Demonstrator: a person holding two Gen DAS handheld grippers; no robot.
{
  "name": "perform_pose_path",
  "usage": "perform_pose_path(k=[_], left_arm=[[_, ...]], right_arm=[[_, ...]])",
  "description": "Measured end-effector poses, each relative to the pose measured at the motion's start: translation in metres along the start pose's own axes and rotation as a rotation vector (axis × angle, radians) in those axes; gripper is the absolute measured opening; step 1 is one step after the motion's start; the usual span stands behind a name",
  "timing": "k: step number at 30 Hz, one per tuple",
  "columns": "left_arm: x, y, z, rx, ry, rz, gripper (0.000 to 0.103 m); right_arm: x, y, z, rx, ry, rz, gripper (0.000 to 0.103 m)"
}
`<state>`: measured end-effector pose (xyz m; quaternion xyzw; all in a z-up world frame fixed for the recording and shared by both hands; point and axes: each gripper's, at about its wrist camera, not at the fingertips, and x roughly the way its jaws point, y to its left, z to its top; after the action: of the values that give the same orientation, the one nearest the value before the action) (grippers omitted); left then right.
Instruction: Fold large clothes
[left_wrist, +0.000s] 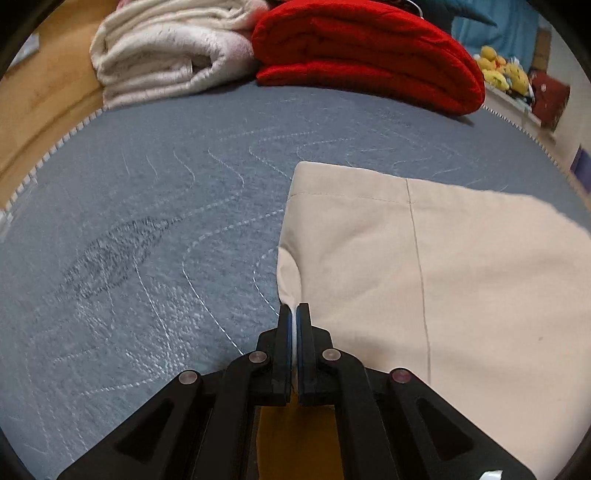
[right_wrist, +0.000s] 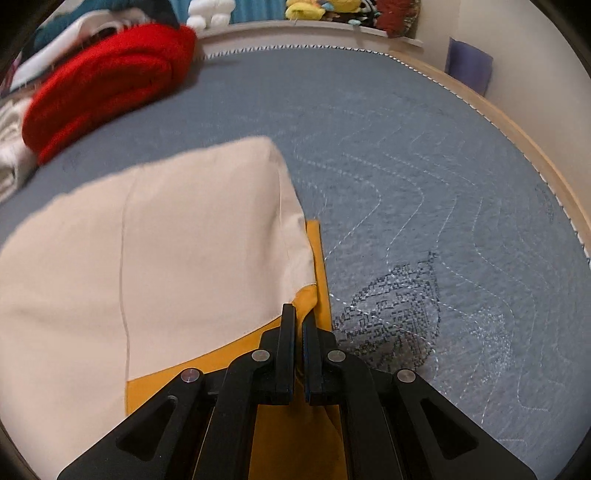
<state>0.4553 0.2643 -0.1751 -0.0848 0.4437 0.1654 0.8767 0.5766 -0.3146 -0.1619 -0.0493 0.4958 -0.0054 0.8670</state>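
The grey quilted pad covering the worktop is the biggest thing here: felt-like, stitched in pale wavy lines, edged in striped binding, with a dark scribbled patch on it. On it lies the task's garment, a large smooth woven piece, cream on the upper face with a straight seam and a hemmed edge, mustard-yellow on the layer beneath that peeks out along the right side. It looks midway through a fold: a cream flap is laid over the yellow layer, though not yet squared or released. At the far edge sit two pieces seemingly already done, a plush red folded bundle and a fluffy cream folded bundle. The left hand-held gripper is clenched on the cream edge; the right hand-held gripper is clamped on the yellow corner.
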Motion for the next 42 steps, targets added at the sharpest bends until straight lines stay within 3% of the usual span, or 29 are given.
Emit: perform_pose_path(k=[5,7,9,11,12,14,16,18,20,22,23,25,27,29,32,34,38,40,42], left_arm=[[0.001,-0.01,0.002,0.058,0.026,0.041,0.004],[-0.011,-0.005,0.01,0.058,0.063,0.01,0.019],[-0.038,0.009,0.02,0.002,0.019,-0.028,0.03],[-0.071,0.019,0.027,-0.028,-0.034,-0.041,0.036],[-0.087,0.021,0.029,-0.03,-0.053,-0.075,0.037],[-0.115,0.018,0.023,0.001,-0.047,-0.212,0.038],[-0.125,0.004,0.004,0.078,0.052,-0.386,0.038],[-0.124,-0.013,-0.026,0.168,0.164,-0.495,0.038],[-0.117,-0.03,-0.058,0.297,0.234,-0.487,0.038],[-0.105,-0.036,-0.088,0.391,0.287,-0.421,0.038],[-0.102,-0.035,-0.095,0.404,0.293,-0.391,0.038],[-0.105,-0.03,-0.102,0.416,0.294,-0.339,0.042],[-0.109,-0.022,-0.097,0.383,0.35,-0.271,0.041],[-0.122,-0.01,-0.093,0.316,0.396,-0.227,0.03],[-0.165,0.01,-0.082,0.22,0.33,-0.236,0.024],[-0.196,0.023,-0.079,0.13,0.244,-0.267,0.022],[-0.221,0.052,-0.091,-0.144,0.132,-0.362,0.022],[-0.209,0.06,-0.109,-0.259,0.183,-0.397,0.021],[-0.193,0.059,-0.116,-0.31,0.248,-0.413,0.021]], right_arm=[[0.004,0.004,-0.001,-0.018,0.002,-0.045,0.005],[-0.002,0.001,0.0,-0.021,-0.003,-0.06,0.01],[-0.019,-0.011,0.0,-0.005,-0.035,-0.078,0.023],[-0.044,-0.02,-0.002,0.021,-0.074,-0.114,0.024],[-0.056,-0.026,-0.002,0.039,-0.094,-0.116,0.026],[-0.087,-0.04,-0.006,0.082,-0.136,-0.064,0.029],[-0.106,-0.04,-0.016,0.066,-0.127,0.028,0.032],[-0.109,-0.03,-0.032,-0.008,-0.042,0.142,0.033],[-0.102,-0.018,-0.061,-0.091,0.072,0.199,0.033],[-0.091,-0.013,-0.087,-0.173,0.162,0.156,0.033],[-0.082,-0.012,-0.105,-0.23,0.217,0.081,0.033],[-0.079,-0.023,-0.119,-0.215,0.245,0.071,0.033],[-0.081,-0.034,-0.122,-0.164,0.275,0.055,0.033],[-0.084,-0.041,-0.126,-0.131,0.311,0.033,0.033],[-0.097,-0.045,-0.128,-0.1,0.346,-0.021,0.033],[-0.124,-0.046,-0.119,-0.059,0.262,-0.031,0.033],[-0.202,-0.022,-0.107,-0.005,0.004,0.096,0.036],[-0.225,0.003,-0.11,-0.027,-0.073,0.155,0.036],[-0.232,0.019,-0.118,-0.049,-0.094,0.189,0.036]])
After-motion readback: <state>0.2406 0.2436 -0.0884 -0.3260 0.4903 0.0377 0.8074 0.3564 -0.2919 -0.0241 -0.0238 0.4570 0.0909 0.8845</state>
